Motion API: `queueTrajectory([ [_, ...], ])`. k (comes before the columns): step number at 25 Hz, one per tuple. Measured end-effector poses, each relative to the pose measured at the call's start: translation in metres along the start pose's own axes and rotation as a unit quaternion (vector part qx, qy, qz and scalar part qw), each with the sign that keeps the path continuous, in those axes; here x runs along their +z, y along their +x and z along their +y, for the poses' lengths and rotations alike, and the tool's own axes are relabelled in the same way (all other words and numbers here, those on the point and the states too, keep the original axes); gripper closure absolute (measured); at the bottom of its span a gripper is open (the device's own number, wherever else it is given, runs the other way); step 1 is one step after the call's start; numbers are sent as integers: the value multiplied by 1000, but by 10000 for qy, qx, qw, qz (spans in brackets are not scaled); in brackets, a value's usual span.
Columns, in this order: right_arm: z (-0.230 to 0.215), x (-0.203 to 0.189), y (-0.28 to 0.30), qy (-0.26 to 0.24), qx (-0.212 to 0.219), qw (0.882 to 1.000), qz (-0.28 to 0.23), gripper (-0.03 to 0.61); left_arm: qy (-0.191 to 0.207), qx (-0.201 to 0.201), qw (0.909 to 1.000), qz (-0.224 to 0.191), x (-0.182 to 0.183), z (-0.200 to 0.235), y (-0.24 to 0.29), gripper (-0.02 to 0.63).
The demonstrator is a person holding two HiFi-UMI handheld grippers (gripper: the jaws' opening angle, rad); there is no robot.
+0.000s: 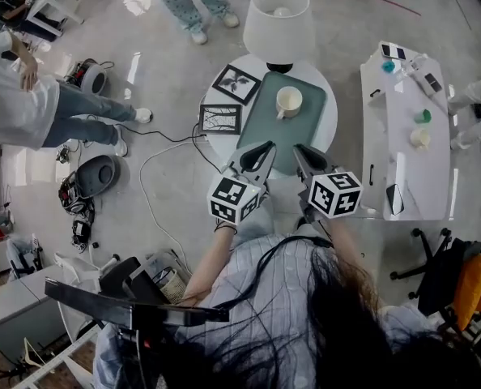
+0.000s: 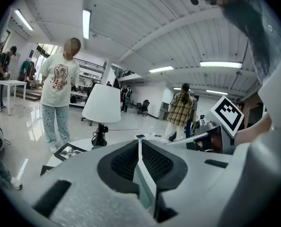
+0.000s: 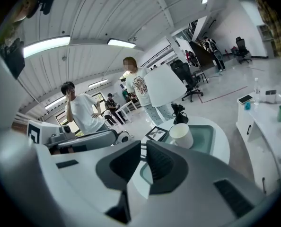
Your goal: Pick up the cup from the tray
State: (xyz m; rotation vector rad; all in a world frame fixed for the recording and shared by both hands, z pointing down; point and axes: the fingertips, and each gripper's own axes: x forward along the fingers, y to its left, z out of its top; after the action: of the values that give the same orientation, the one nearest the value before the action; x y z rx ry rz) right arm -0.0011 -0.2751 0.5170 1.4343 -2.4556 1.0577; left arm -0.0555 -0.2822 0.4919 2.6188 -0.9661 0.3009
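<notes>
The left gripper [image 1: 262, 149] and right gripper [image 1: 300, 150] hover side by side at the near end of the tray [image 1: 311, 128], each with its jaws pressed together and nothing between them. Beyond them, the cup [image 1: 288, 101] stands upright toward the tray's far end. The tray lies on a round table [image 1: 332, 116], with a lamp [image 1: 278, 19] at the far edge.

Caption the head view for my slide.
Left gripper and right gripper, both shut, poised near a cream ceramic cup on a green rectangular tray atop a round white table.
</notes>
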Motion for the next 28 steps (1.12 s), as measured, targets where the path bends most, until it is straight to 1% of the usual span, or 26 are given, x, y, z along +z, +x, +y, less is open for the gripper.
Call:
queueTrajectory([
  [3, -5, -1, 13, 2, -167, 9999, -16, 529, 94, -142, 9998, 126, -3, 9, 4, 598],
  [9, -18, -14, 46, 109, -498, 9983, 278, 528, 150, -435, 9986, 267, -2, 28, 10, 598],
  [12, -27, -19, 63, 53, -716, 9966, 409, 515, 187, -544, 9979, 311, 1, 38, 14, 598],
  [14, -34, -21, 75, 52, -818, 9954, 489, 455, 212, -606, 9974, 326, 3, 45, 17, 598],
  [15, -37, -22, 81, 94, -850, 9950, 509, 435, 223, -632, 9972, 329, 5, 47, 19, 598],
  [18, -48, -22, 98, 232, -959, 9937, 522, 401, 236, -695, 9967, 346, 6, 55, 22, 598],
  [22, -66, -22, 118, 209, -1239, 9908, 498, 308, 228, -759, 9960, 410, 3, 64, 26, 598],
  [28, -88, -24, 146, 300, -1562, 9858, 538, 218, 187, -824, 9954, 453, 5, 75, 34, 598],
])
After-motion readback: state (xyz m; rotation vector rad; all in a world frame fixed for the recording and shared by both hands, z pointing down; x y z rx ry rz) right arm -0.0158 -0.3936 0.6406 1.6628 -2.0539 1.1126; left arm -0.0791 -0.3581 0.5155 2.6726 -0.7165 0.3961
